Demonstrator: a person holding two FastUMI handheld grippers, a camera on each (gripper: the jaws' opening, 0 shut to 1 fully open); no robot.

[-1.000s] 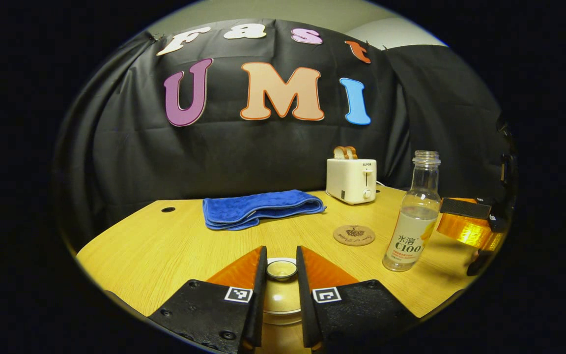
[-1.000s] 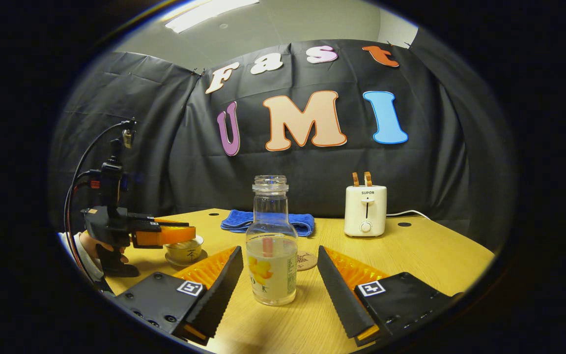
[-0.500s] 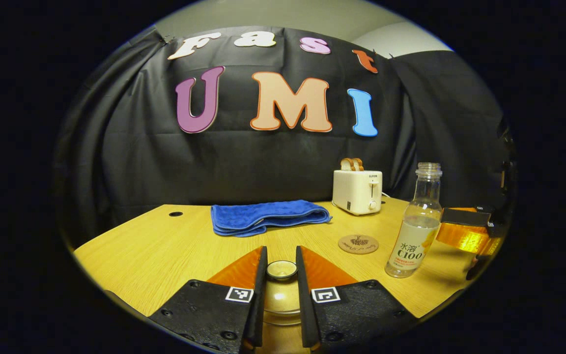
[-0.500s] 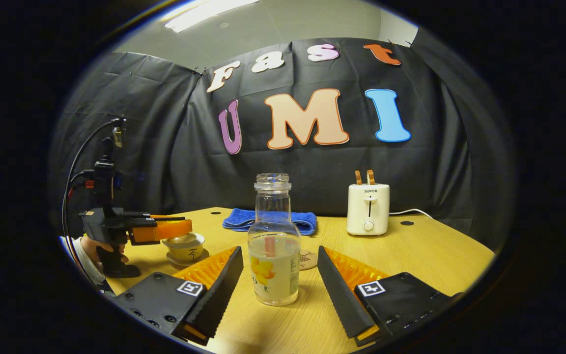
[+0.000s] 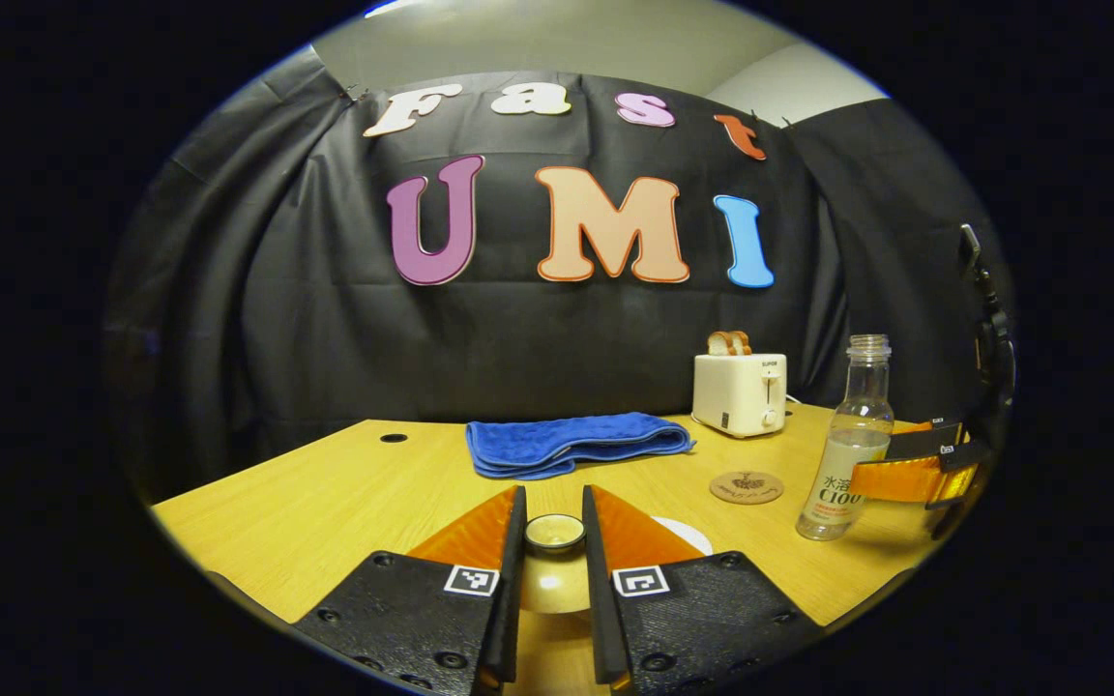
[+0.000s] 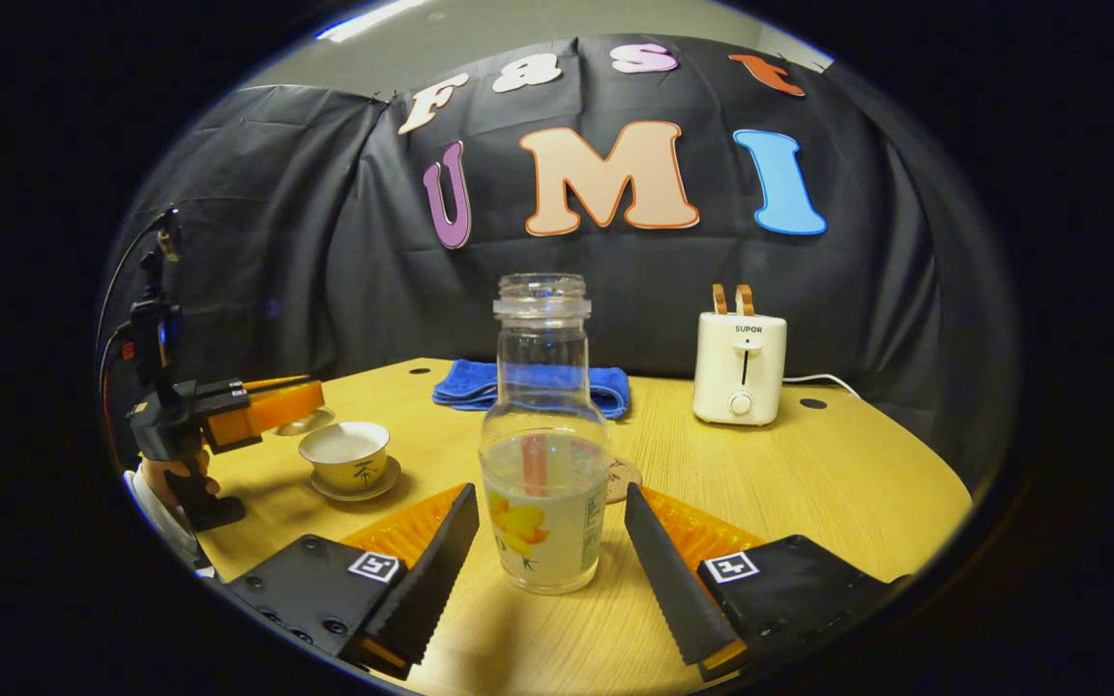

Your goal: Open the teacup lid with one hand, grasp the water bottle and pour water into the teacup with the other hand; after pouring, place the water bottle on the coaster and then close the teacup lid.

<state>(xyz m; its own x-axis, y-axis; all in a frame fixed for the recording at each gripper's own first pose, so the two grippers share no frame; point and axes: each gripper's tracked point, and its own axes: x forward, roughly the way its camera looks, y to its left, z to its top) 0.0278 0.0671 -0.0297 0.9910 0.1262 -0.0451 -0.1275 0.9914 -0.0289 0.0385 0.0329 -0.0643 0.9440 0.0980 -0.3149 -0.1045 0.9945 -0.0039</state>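
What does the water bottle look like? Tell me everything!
The water bottle is clear, maybe glass or plastic, with a wide round body, narrow neck and threaded mouth with no cap. It is partly filled with pale liquid and wears a label with a yellow picture. It stands upright on the wooden table, between the right gripper's open fingers, which do not touch it. The coaster lies just behind it.

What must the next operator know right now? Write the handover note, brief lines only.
Left gripper: shut on the teacup lid, held lifted off and beside the teacup.
Right gripper: open, fingers either side of the water bottle, not gripping.
Bottle stands uncapped on the table; coaster sits bare behind it.
Done: lid opened.
Left: grasp bottle, pour into cup, set bottle on coaster, replace lid.
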